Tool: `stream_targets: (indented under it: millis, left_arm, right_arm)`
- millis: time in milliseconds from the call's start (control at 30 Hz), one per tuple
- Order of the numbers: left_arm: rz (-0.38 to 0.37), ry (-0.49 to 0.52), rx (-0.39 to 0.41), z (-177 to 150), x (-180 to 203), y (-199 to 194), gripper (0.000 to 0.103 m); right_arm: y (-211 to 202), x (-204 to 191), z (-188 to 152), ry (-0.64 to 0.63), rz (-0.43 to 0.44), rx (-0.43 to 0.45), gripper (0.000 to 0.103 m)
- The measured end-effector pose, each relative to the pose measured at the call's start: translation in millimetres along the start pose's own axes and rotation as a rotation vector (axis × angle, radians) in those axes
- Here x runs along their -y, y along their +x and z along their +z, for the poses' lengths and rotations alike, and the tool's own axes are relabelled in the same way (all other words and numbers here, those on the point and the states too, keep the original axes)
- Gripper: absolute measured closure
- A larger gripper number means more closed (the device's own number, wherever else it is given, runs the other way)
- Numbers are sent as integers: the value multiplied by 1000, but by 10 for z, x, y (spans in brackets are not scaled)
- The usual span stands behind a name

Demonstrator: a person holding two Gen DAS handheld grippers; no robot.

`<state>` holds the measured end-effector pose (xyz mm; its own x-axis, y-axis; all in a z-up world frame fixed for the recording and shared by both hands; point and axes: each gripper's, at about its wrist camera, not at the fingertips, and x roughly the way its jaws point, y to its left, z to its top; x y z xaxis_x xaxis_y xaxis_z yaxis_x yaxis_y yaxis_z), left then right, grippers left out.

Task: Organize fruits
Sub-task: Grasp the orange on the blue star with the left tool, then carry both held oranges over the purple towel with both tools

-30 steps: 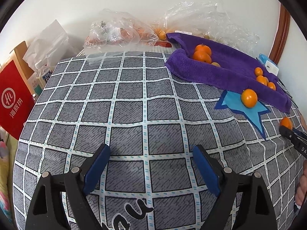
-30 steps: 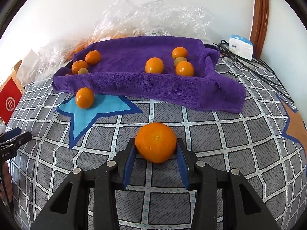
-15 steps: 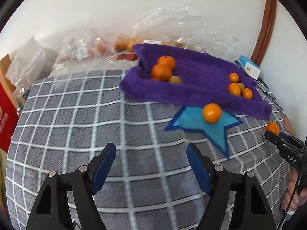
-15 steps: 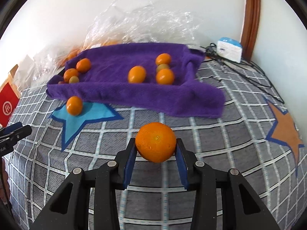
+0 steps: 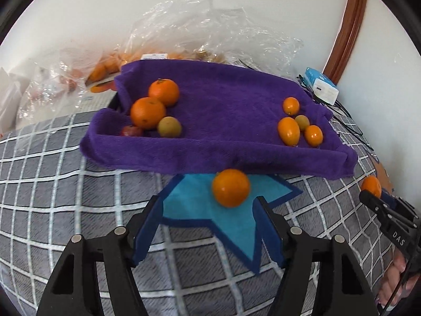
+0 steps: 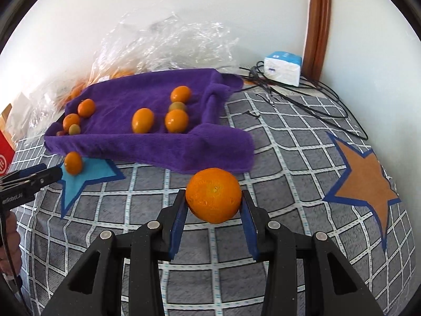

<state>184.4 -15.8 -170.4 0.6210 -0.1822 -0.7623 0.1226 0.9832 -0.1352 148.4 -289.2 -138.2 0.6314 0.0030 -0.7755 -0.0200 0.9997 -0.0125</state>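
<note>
1. Far left: plastic bags [image 5: 65,76] against the wall, orange fruit dimly seen inside; a red box [image 6: 5,150] at the edge in the right view.
2. Left gripper [image 5: 208,226]: hovering over the checked cover [image 5: 65,184], jaws half wide and just been closing, nothing between the pads.
3. Just ahead of those jaws: a loose orange [image 5: 231,187] lying on the blue star [image 5: 210,210], close to the towel's front fold, touched by neither finger.
4. Behind it: purple towel [image 5: 223,110], edges turned up like a tray.
5. On the towel, left end: two oranges [image 5: 148,112] touching, a greenish fruit [image 5: 169,127] beside them, something small and red [image 5: 131,131] tucked in the fold.
6. On the towel, right end: three small oranges [image 5: 289,131] grouped around another greenish fruit [image 5: 302,122].
7. Right gripper [image 6: 213,208]: clamped narrow on a big orange [image 6: 213,194], held clear above the cover, in front of the towel's right corner.
8. Further right: an orange star [image 6: 365,181] on the cover.
9. Back right: white and blue box [image 6: 282,65] by the wooden frame [image 6: 317,23], black cables [image 6: 315,97] trailing from it.
10. At the frame edges: fingers [image 5: 394,284] of a person gripping each tool's handle.
</note>
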Motion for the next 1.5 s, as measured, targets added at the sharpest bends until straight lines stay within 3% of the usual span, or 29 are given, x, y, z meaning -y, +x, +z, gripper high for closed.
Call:
stream_targets:
  millis: [167,233,300,333,567,867,1133,1500]
  left_arm:
    - [-30,-28,-37,89,53,209,43]
    - [-9,-20,-29,101,86,249,48]
    - [-13,-8,-29,117,121,275,67]
    - [-23,-10,-36,124,128,285,69]
    - [-16,-49,-28,103,-37,113,70]
    - [54,-90,24,97,-336,-364,70]
    - [59,-117,88,204,-493,-759,70]
    - [34,-137,126,353,-549,-902,70]
  right_arm:
    - [68,42,15,13,6,-12,63]
    - [96,22,18,12,12,-19,63]
    - [124,-10,16,8,18,-28,63]
    - [140,-34,14,2,18,-32,63]
    - [131,-194,23,-30,29,-37,63]
    - [-95,-290,147,-35,32,8,63]
    - [-303,-301,338,-11,44,43,63]
    - [-479,-321,606,1,35,76,63]
